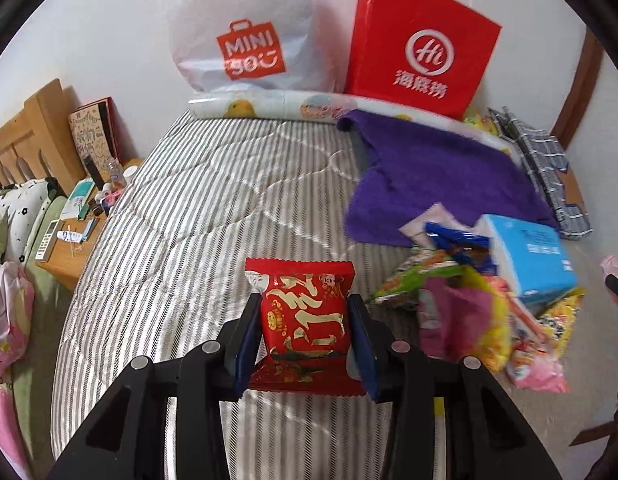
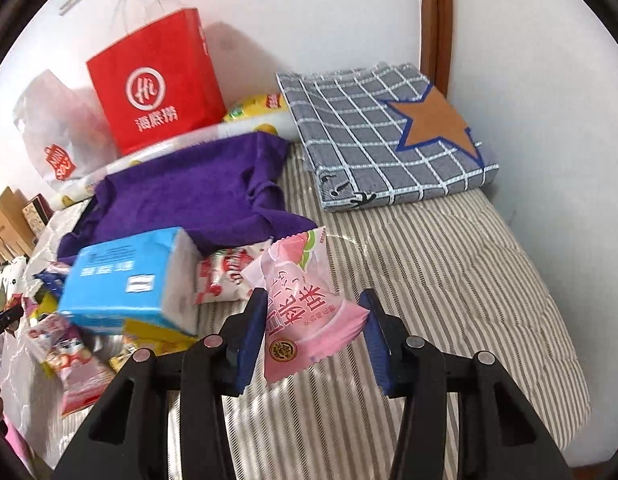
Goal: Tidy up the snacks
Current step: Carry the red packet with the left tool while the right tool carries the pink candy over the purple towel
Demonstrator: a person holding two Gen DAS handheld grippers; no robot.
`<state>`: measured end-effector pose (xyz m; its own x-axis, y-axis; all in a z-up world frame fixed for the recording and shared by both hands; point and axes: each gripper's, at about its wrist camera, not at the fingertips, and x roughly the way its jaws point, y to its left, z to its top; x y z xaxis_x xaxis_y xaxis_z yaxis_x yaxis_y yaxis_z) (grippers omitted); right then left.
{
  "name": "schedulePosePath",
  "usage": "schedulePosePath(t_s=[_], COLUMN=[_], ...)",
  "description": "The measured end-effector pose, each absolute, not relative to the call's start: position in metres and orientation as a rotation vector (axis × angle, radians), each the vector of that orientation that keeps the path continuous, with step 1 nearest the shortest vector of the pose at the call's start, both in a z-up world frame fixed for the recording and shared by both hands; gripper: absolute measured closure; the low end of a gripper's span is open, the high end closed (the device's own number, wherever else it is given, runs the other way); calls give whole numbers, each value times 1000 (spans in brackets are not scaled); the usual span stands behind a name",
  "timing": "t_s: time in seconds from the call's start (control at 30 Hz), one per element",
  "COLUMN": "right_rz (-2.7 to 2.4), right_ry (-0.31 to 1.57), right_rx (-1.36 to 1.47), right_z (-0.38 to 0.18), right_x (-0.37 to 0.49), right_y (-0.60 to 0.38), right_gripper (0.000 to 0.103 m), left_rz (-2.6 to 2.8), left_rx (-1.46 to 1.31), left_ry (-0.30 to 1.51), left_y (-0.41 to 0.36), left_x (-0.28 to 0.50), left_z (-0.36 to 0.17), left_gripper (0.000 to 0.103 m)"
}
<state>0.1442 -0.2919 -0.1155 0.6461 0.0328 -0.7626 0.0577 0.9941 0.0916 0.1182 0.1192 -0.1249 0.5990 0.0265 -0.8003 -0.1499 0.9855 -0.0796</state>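
My left gripper [image 1: 305, 300] is shut on a red snack packet [image 1: 307, 320] with gold lettering, held upright above the striped bed [image 1: 209, 208]. My right gripper [image 2: 314, 296] is shut on a pink peach snack packet [image 2: 305, 320], which hangs tilted between the blue pads above the bed [image 2: 449, 260]. A loose pile of snack packets [image 1: 469, 312] lies to the right of the left gripper, and the pile [image 2: 69, 344] shows left of the right gripper. A red-and-white packet [image 2: 225, 276] lies just behind the pink one.
A blue tissue pack [image 2: 125, 280] rests on the pile. Behind it lies a purple towel [image 2: 189, 196]. A red paper bag [image 1: 421, 48] and a white plastic bag [image 1: 245, 32] stand against the wall. A folded checked blanket [image 2: 381, 136] fills the far right corner. A cluttered bedside table [image 1: 77, 232] is at the left.
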Motion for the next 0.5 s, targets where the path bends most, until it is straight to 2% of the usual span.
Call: schedulePosePath(t_s=[0.5], right_rz=[74], right_ry=[823], right_rx=[92], right_z=[-67], right_x=[119], right_y=[-248], right_gripper=[56], left_rz=[-19], left_rx=[-117], left_ry=[867], left_y=[68], left_x=[112], left_z=[-72], left_gripper=[63])
